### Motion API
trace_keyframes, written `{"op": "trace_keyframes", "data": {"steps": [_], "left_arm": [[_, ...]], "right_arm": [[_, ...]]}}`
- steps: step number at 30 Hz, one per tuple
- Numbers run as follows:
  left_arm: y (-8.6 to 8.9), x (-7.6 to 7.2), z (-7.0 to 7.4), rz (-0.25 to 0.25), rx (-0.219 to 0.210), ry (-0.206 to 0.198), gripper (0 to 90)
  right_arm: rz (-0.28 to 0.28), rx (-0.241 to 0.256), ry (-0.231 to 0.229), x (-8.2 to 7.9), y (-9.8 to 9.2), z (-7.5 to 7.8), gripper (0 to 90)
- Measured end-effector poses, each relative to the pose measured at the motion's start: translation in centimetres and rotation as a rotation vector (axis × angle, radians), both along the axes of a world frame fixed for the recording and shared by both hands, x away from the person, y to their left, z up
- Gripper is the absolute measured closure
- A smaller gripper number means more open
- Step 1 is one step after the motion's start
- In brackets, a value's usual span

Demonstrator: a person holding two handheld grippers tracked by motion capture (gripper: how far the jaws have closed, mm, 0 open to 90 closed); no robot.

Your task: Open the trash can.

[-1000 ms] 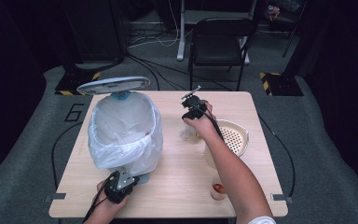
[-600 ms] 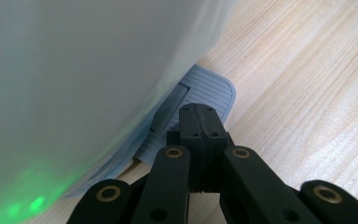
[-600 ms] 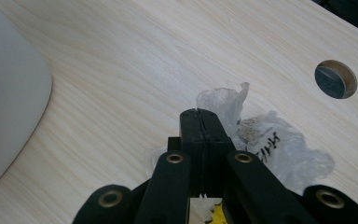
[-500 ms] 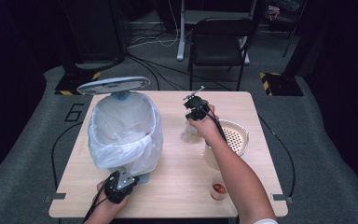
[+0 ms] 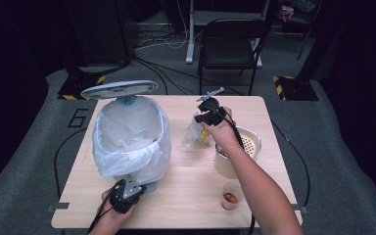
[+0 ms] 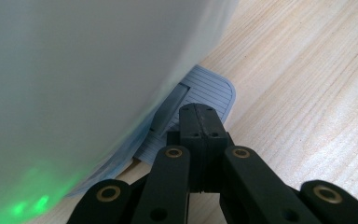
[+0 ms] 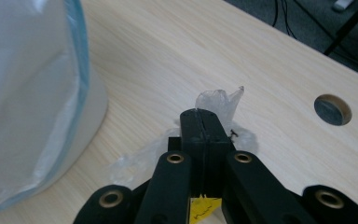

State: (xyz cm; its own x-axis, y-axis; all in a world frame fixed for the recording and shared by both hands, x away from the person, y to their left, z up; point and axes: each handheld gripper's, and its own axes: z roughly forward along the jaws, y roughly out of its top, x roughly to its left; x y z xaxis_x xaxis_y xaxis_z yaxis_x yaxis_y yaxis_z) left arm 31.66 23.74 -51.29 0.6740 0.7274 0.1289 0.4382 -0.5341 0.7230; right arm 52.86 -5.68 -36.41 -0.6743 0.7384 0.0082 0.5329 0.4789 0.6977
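Over on the left, the left tool [image 5: 124,195] sits clenched, jaws pressed together, on the blue-grey ribbed pedal [image 6: 200,95] of the white-bagged pedal bin [image 5: 129,139]. Mid-bench, the right tool [image 5: 206,117] pinches a crumpled clear plastic bag [image 7: 219,105] with something yellow inside, perhaps a wrapper, held just above the pale wooden bench [image 5: 186,186], near the bin.

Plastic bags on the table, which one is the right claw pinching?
The small crumpled clear bag with something yellow inside, mid-table, pinched in the right claw. The other, a big white liner, is stretched over the bin by the left claw.
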Motion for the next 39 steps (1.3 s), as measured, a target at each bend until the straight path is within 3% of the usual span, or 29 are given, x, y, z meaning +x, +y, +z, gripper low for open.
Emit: {"op": "trace_keyframes", "data": {"steps": [2,25,26,29,34,35,39], "left_arm": [[0.0,0.0,0.0,0.001,-0.001,0.000,90.0],[0.2,0.1,0.1,-0.010,0.013,0.009,90.0],[0.0,0.0,0.0,0.007,-0.025,0.006,90.0],[0.1,0.1,0.1,-0.008,0.008,0.007,90.0],[0.0,0.0,0.0,0.001,-0.025,0.006,90.0],[0.2,0.1,0.1,-0.013,0.010,0.009,90.0],[0.1,0.1,0.1,-0.005,0.006,0.007,90.0]], "right_arm": [[0.019,0.026,-0.005,-0.7,-0.1,0.9,90.0],[0.131,0.074,-0.078,-4.2,0.1,4.9,90.0],[0.138,0.071,-0.087,-4.4,0.1,5.2,90.0],[0.141,0.083,-0.095,-4.8,-0.1,5.6,90.0],[0.153,0.081,-0.108,-5.8,-0.4,6.8,90.0],[0.158,0.083,-0.112,-6.0,-0.4,7.1,90.0],[0.172,0.094,-0.129,-6.9,-0.6,8.4,90.0]]}}
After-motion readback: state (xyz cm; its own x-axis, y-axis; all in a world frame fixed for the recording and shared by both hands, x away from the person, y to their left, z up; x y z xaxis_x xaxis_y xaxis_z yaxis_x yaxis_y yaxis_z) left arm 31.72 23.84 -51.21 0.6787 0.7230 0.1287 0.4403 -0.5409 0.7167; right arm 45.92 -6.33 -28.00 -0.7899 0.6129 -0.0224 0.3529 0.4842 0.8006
